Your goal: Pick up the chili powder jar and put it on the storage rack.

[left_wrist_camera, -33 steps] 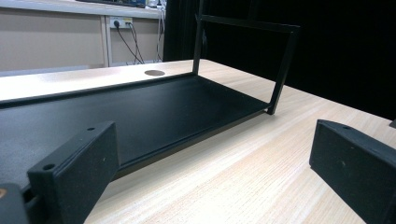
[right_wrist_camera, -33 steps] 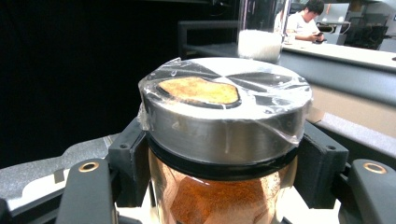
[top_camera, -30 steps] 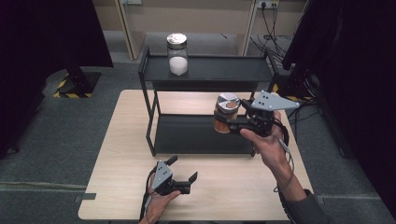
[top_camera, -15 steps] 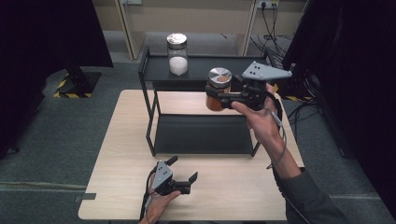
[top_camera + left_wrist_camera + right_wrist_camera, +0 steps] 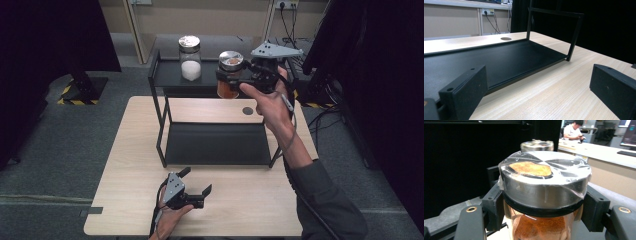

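Note:
My right gripper (image 5: 234, 79) is shut on a glass jar of orange powder (image 5: 228, 86), gripping it just under its steel lid (image 5: 544, 180). It holds the jar upright in the air at the right end of the black rack's top shelf (image 5: 167, 75). A second jar with white powder (image 5: 190, 59) stands on that shelf, to the left of the held one, and its lid (image 5: 537, 145) rises behind the held jar in the right gripper view. My left gripper (image 5: 196, 181) rests on the table near the front edge, open, with nothing between its fingers (image 5: 466, 90).
The rack's lower shelf (image 5: 215, 145) lies bare on the wooden table (image 5: 130, 150). A round cable hole (image 5: 248, 111) sits in the table behind it. Black curtains stand to the left and right, and cables run on the floor at the back right.
My right gripper has lifted the orange jar from the level of the lower shelf up and slightly left to top-shelf height. The left gripper has stayed still.

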`<state>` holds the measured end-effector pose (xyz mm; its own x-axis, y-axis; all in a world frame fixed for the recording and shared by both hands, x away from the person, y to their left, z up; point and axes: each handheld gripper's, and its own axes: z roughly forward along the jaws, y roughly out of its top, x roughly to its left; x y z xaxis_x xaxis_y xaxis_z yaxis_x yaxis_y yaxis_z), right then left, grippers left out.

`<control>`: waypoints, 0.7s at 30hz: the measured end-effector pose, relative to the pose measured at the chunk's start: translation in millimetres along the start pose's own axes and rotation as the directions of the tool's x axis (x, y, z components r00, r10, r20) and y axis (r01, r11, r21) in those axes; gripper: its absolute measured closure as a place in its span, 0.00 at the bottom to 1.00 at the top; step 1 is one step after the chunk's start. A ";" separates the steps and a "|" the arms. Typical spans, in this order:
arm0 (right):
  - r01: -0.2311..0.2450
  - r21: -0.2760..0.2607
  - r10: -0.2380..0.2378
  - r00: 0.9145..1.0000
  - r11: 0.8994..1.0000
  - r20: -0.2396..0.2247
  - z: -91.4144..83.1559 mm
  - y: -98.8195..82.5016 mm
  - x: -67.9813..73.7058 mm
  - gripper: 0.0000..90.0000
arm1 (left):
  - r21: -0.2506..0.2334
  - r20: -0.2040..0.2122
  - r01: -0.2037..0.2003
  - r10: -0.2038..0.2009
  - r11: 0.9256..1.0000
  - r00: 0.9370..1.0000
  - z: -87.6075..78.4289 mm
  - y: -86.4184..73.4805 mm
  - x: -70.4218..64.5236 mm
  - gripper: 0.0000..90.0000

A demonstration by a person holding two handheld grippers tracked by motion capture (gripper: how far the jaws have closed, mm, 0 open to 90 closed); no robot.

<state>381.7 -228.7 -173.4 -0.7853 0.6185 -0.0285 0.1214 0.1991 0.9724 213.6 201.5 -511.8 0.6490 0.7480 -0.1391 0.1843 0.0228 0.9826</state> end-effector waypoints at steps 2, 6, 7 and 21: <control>-0.003 0.001 0.003 1.000 1.000 0.018 3.6 2.4 -1.4 0.36 | 0.000 0.000 0.000 0.000 1.000 1.000 -0.1 0.1 0.2 0.01; -0.008 0.001 0.008 0.999 1.000 0.048 10.9 7.3 -4.0 0.36 | 0.000 -0.001 0.000 0.000 1.000 1.000 -0.2 0.2 0.2 0.01; -0.013 0.004 0.012 0.998 1.000 0.057 12.5 8.8 -4.1 0.36 | 0.001 0.000 -0.001 0.001 1.000 1.000 -0.2 0.2 0.3 0.01; -0.032 -0.001 0.032 0.986 0.999 0.162 40.3 9.7 -9.0 0.36 | -0.002 0.003 -0.002 0.002 1.000 1.000 -0.4 0.1 0.4 0.01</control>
<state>414.4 -201.7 -173.0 -0.6725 0.7393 -0.0347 0.1461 0.1786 0.9730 213.7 202.0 -511.7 0.6516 0.7460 -0.1378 0.1821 0.0225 0.9830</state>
